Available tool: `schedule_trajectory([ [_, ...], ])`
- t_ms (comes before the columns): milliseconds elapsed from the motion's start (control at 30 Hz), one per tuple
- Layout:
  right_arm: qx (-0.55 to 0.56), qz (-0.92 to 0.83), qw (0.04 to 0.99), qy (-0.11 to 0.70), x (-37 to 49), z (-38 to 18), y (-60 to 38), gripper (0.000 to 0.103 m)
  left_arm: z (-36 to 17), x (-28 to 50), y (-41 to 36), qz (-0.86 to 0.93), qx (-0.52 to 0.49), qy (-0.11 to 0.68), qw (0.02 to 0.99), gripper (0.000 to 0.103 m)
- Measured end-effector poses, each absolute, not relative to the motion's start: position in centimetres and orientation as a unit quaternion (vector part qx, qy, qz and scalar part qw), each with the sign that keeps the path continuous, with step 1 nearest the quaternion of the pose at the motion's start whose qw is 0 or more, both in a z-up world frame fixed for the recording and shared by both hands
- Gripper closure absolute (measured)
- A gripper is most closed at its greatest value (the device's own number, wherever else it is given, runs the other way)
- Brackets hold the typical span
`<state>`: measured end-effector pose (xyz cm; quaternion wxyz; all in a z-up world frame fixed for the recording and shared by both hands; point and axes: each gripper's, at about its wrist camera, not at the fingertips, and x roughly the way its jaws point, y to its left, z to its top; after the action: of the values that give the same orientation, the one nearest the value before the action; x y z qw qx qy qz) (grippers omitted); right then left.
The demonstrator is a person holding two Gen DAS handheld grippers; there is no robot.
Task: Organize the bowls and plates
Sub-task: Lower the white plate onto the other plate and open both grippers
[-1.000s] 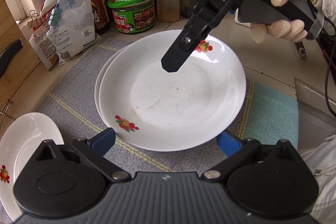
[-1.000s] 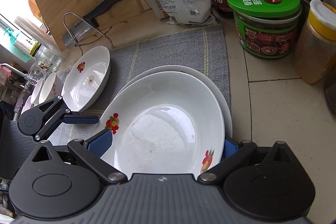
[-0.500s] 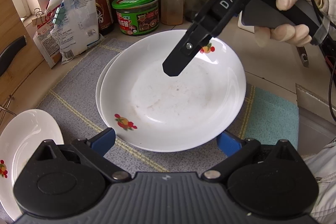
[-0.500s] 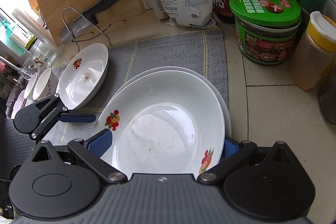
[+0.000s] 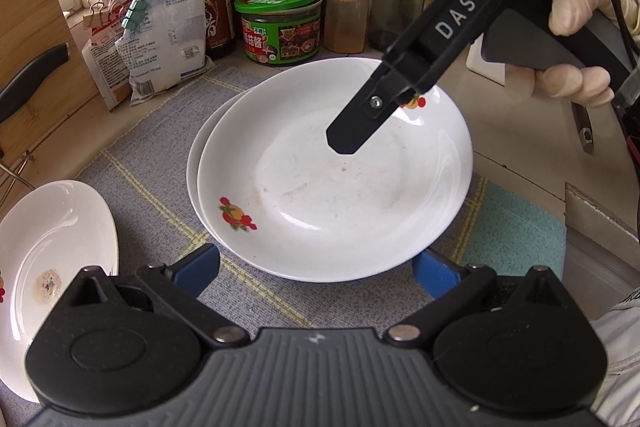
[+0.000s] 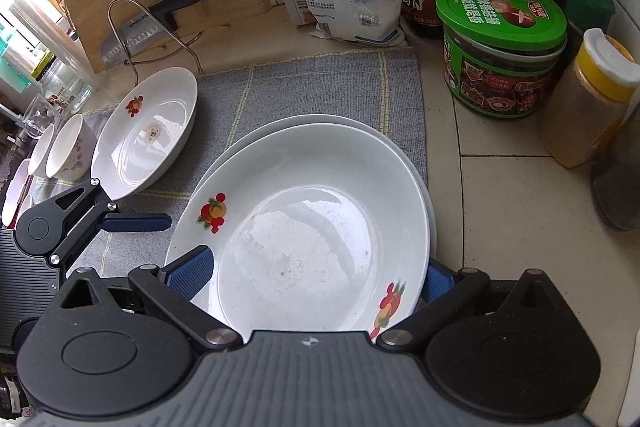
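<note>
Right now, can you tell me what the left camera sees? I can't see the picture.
A white plate with fruit prints sits stacked on another plate on a grey mat. The left tongs are open at its near edge, and the right tongs, held by a gloved hand, reach over it. Behind stand a green-lidded jar, bottles and bags.

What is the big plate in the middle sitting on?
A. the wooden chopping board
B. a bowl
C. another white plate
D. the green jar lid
C: the rim of a second white plate peeks out from under the big plate, and both rest on the grey mat.
</note>
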<state>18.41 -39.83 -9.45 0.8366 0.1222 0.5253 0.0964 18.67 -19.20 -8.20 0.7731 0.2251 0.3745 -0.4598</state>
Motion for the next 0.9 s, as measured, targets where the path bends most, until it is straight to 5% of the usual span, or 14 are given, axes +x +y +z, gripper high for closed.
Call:
schedule_trajectory([
  [900, 0.047, 0.053, 0.858, 0.509, 16.1, -7.5, -37.0, 0.000, -6.6, 16.4, -13.6, -0.394, 0.137, 0.352, 0.838, 0.001],
])
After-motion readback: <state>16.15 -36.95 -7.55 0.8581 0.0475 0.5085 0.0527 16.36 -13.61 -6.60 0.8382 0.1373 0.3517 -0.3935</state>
